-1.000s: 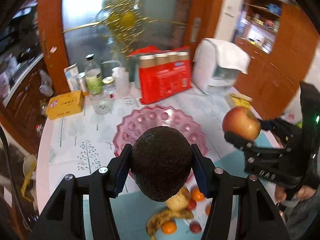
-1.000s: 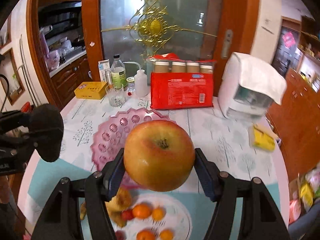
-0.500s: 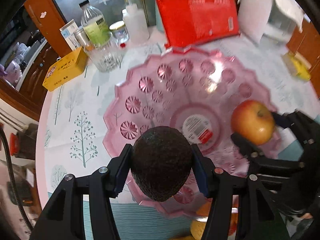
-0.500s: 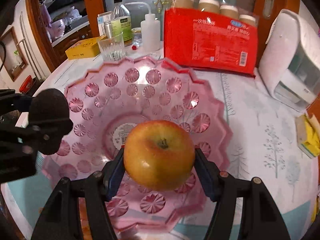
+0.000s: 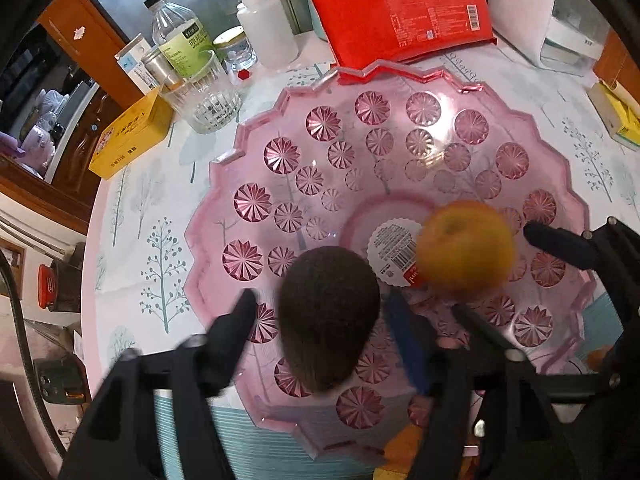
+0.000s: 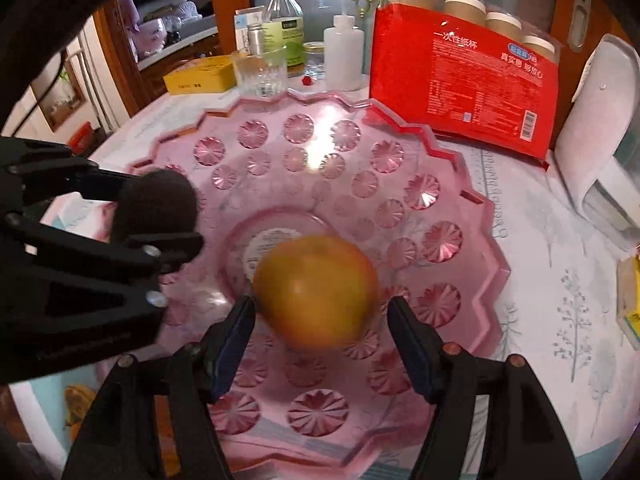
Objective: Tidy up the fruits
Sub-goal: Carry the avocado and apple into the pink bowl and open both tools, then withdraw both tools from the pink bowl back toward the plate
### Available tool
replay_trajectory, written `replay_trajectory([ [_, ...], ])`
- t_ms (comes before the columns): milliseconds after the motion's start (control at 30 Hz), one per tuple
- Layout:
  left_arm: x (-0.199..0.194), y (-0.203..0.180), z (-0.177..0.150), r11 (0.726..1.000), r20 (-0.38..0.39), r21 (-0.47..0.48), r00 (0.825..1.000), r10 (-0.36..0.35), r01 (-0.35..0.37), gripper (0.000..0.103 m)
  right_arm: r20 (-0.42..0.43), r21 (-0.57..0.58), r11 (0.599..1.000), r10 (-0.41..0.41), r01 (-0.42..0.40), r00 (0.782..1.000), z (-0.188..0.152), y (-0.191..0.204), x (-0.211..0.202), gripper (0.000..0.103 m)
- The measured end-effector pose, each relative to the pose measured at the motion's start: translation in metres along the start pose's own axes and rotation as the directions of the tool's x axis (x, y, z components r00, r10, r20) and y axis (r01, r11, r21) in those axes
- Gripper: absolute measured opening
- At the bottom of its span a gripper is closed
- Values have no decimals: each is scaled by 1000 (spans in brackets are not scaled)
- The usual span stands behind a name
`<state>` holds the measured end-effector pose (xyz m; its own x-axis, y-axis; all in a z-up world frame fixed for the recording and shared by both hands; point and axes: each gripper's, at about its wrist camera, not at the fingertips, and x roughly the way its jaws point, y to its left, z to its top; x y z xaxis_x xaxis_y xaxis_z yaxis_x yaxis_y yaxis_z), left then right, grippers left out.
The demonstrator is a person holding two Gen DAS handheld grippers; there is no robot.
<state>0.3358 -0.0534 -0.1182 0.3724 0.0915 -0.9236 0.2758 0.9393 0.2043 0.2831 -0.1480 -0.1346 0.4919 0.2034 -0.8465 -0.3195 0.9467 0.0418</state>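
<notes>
Releasing both fruits at once over the pink cut-glass fruit bowl [image 5: 280, 152], the two claws point steeply down into it so each piece drops only a short way to the bowl floor. On the left, the left gripper [image 5: 320, 312] has its jaws opening: gaps show on both sides of the dark avocado [image 5: 328, 316], which sits blurred between the fingers, no longer pinched, over the near slope of the bowl. To its right, the right gripper [image 6: 322, 312] is also opening, pads clear of the yellow-red apple [image 6: 316, 288], itself blurred above the bowl's centre beside the white label [image 5: 394, 246].

The left wrist view alone shows the whole label and the avocado's free sides. The right wrist view alone shows the paper cups [image 6: 456, 4] standing in the red pack [image 6: 472, 84] behind the bowl, and the left claw from the side, with the avocado low over the bowl's left slope.
</notes>
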Motion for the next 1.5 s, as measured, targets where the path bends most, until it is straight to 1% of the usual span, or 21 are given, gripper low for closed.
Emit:
replay_trajectory([
  [33, -5, 0, -1, 1000, 16, -3, 1000, 6, -6, 88, 11, -1, 1000, 12, -12, 1000, 0, 1, -3, 76],
  [67, -10, 0, -1, 1000, 29, -5, 1000, 8, -8, 92, 21, -5, 1000, 11, -11, 1000, -1, 2, -6, 78],
  [100, -13, 0, -1, 1000, 35, -6, 999, 6, -6, 92, 37, -4, 1000, 7, -6, 999, -1, 3, -10, 82],
  [133, -16, 1, -1, 1000, 36, -8, 999, 4, -3, 92, 47, -2, 1000, 8, -7, 999, -1, 3, -12, 83],
  [233, -27, 4, -5, 1000, 45, -27, 999, 2, 0, 92, 58, 20, 999, 41, -42, 997, -1, 3, -23, 84],
  [333, -40, 9, -14, 998, 69, -58, 998, -14, 18, 92, 56, 45, 997, 65, -67, 996, -2, 6, -34, 84],
  [433, -57, 16, -26, 995, 106, -98, 994, -26, 36, 92, 67, 53, 995, 81, -84, 994, -4, 9, -49, 84],
  [600, -85, 29, -45, 985, 179, -154, 983, -50, 78, 92, 86, 99, 992, 67, -75, 994, -5, 12, -74, 85],
  [667, -99, 37, -55, 981, 229, -162, 971, -69, 108, 92, 54, 155, 985, 62, -70, 997, -4, 10, -79, 85],
  [700, -104, 39, -57, 980, 241, -164, 968, -74, 116, 92, 52, 181, 980, 69, -77, 996, -5, 8, -82, 85],
  [767, -120, 45, -66, 976, 275, -167, 957, -90, 140, 92, 77, 197, 976, 78, -92, 994, -7, 8, -93, 85],
  [833, -131, 48, -73, 975, 301, -163, 949, -96, 151, 92, 108, 204, 977, 41, -62, 993, -10, 12, -106, 85],
  [933, -151, 54, -86, 975, 332, -151, 937, -108, 166, 92, 129, 211, 977, 5, -33, 992, -14, 19, -121, 85],
  [1033, -170, 60, -97, 968, 360, -143, 922, -144, 207, 92, 148, 219, 976, -21, -13, 989, -20, 26, -138, 85],
  [1167, -196, 67, -116, 961, 413, -138, 896, -164, 240, 92, 208, 234, 972, -36, -14, 978, -31, 36, -168, 85],
  [1233, -206, 70, -125, 958, 433, -139, 885, -169, 251, 92, 241, 222, 975, -60, 5, 969, -37, 43, -186, 85],
  [1367, -228, 76, -150, 951, 483, -133, 856, -185, 280, 92, 280, 203, 979, -85, 28, 956, -49, 53, -213, 85],
  [1433, -235, 78, -163, 947, 497, -144, 848, -183, 288, 92, 294, 198, 979, -102, 44, 950, -54, 57, -226, 85],
  [1500, -237, 82, -176, 937, 503, -166, 844, -187, 307, 92, 295, 197, 979, -105, 47, 950, -59, 61, -235, 85],
])
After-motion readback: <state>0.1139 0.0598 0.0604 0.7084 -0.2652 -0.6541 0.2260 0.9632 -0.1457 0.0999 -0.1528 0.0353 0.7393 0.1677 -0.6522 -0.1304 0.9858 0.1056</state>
